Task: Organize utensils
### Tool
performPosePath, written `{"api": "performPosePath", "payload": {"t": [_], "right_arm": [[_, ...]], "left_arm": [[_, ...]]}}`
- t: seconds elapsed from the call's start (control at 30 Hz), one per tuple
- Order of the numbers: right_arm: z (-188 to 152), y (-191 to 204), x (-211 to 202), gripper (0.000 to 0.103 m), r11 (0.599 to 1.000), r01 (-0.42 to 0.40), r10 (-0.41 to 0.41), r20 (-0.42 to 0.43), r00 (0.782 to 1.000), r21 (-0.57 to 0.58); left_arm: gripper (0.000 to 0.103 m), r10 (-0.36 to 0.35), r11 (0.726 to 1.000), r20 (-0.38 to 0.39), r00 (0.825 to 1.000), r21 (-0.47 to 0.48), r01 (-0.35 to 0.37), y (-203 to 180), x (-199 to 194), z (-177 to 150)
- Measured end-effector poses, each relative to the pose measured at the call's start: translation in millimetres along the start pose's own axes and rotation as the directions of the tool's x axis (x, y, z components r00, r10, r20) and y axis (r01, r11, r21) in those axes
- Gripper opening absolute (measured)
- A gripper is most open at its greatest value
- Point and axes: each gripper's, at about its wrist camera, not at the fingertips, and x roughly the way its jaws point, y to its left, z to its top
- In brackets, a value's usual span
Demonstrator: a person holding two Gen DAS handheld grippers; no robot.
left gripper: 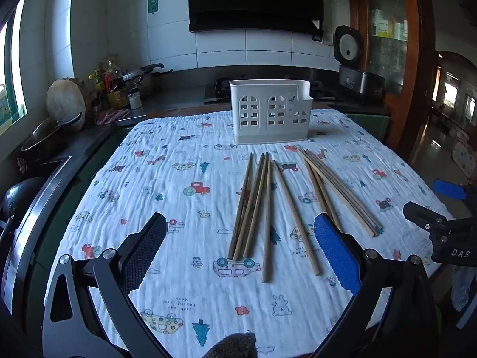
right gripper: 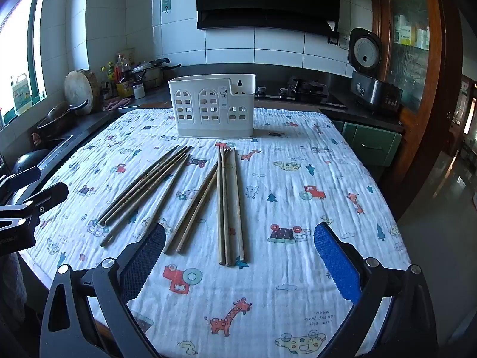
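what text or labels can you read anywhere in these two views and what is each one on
"DAS": white letters on the black body of the right gripper, cut off at the frame edge.
"LOOK OUT FOR THE NOW MOON", roughly: small print on the tablecloth, upside down here.
Green sticker on the wall tile: a symbol, no readable words.
Bottle labels and cabinet boxes: too blurred.
White utensil holder: tiny mark, unreadable.
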Motion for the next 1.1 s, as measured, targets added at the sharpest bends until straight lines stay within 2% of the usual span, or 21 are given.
{"api": "performPosePath", "payload": {"t": [0.27, 0.7, 1.1], "right_arm": [[0.5, 0.3, -0.2, 0.097, 1.000, 0.002, -0.002, -0.001, 1.000, 0.000], [-0.1, 1.4, -1.2, 0.097, 1.000, 0.002, -0.002, 0.002, 1.000, -0.002], [3.2, -0.3, -7.4, 0.097, 1.000, 0.003, -0.003, 0.021, 1.000, 0.008]], "left_arm": [[0.098, -0.024, 1.000, -0.001, 1.000, 0.011, 0.024, -4.0, -0.5, 1.9], [0.097, -0.016, 1.000, -0.017, 1.000, -0.003, 0.016, -2.4, 3.4, -6.6], [0.097, 0.009, 1.000, 0.033, 0.999, 0.010, -0.010, 2.9, -2.6, -3.8]]}}
